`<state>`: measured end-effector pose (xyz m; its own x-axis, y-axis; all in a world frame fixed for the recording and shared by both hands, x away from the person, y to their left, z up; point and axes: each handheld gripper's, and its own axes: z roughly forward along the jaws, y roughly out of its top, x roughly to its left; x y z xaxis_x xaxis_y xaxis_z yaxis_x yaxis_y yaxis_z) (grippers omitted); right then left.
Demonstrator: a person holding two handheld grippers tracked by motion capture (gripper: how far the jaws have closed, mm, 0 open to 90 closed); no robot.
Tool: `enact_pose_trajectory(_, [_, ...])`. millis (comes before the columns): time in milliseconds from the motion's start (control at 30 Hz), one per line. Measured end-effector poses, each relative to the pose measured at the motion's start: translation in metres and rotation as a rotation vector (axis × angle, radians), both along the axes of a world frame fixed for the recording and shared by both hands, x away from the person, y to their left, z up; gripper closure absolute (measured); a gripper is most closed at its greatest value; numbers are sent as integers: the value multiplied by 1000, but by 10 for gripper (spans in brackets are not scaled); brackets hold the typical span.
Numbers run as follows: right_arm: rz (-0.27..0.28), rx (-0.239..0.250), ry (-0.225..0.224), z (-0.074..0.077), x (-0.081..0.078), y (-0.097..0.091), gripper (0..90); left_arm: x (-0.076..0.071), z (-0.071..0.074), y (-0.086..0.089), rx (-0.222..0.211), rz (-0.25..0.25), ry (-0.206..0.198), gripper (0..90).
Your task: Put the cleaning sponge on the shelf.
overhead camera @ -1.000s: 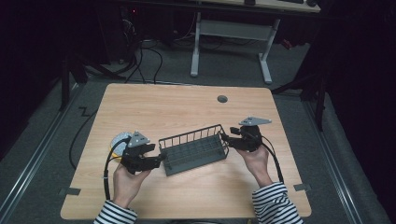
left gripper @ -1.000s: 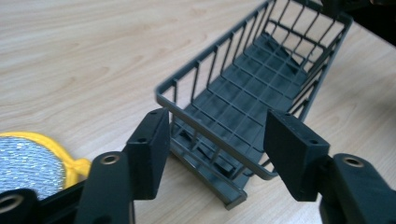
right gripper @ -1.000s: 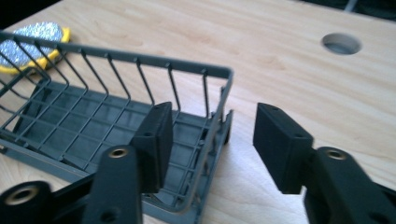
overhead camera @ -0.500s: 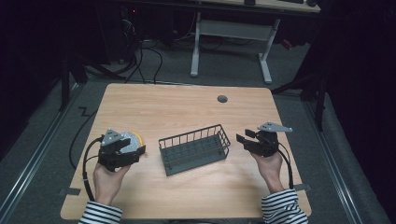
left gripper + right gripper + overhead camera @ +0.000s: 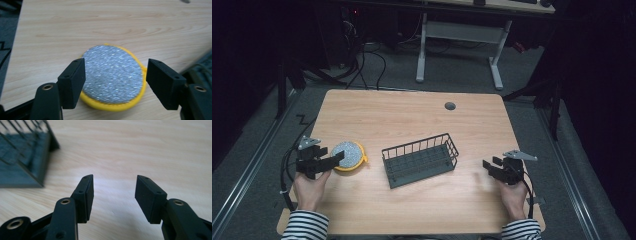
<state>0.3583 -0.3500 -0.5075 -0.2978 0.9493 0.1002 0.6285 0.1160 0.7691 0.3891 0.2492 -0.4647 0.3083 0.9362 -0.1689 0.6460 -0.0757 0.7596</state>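
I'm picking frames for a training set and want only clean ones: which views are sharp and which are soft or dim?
High view: table lit, surroundings dark. Left gripper view: scouring pad crisp, left claw near and slightly soft. Right gripper view: wire basket blurred, right claw fairly sharp.

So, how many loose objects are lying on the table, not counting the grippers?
2. The round yellow pad lies near the table's left edge, by the left gripper. The wire basket stands at the middle. Nothing seems hidden.

A dim lab or test room: a wooden bench (image 5: 412, 115) on grey carpet (image 5: 532, 135), loose cables (image 5: 362, 65) on the floor, a white-legged desk (image 5: 459, 35) behind.
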Motion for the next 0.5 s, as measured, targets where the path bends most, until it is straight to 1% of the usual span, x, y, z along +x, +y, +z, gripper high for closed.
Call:
enact_pose_trajectory(67, [-16,-5,9,-7,-2,-4,488,7,-6,6,-2,23,25,329])
enact_pose_trajectory(100, [-16,-5,9,-7,-2,-4,488,7,-6,6,-2,23,25,329])
enact_pose_trajectory(133, [-25,-15,15,-9,-3,-6,485,11,-9,8,2,36,37,329])
enact_pose_trajectory(167, [-35,-29,17,-15,-5,-8,492,17,-15,12,5,68,52,332])
enact_pose_trajectory(200, [-40,-30,21,-17,-6,-8,499,21,-19,14,-1,80,61,335])
enact_pose_trajectory(233, [-44,-51,20,-20,-7,-9,502,24,-22,15,0,88,74,338])
enact_pose_trajectory(267, [-47,-76,30,-22,-7,-9,506,28,-26,16,4,97,84,338])
enact_pose_trajectory(300, [-52,-84,18,-21,-9,-8,508,31,-28,16,3,103,90,338])
enact_pose_trajectory(333, [-52,-91,16,-21,-10,-8,506,33,-31,17,-2,104,94,341])
enact_pose_trajectory(367, [-51,-101,23,-22,-9,-7,496,33,-31,17,-2,104,94,342])
enact_pose_trajectory(400, [-51,-101,23,-22,-9,-7,496,36,-33,17,-9,106,97,342])
enact_pose_trajectory(433, [-46,-122,25,-22,-9,-6,489,40,-38,18,-19,111,106,345])
enact_pose_trajectory(467, [-41,-134,21,-22,-9,-5,485,42,-40,18,-21,113,111,347])
enact_pose_trajectory(500, [-44,-133,23,-22,-8,-5,482,44,-42,18,-27,115,119,349])
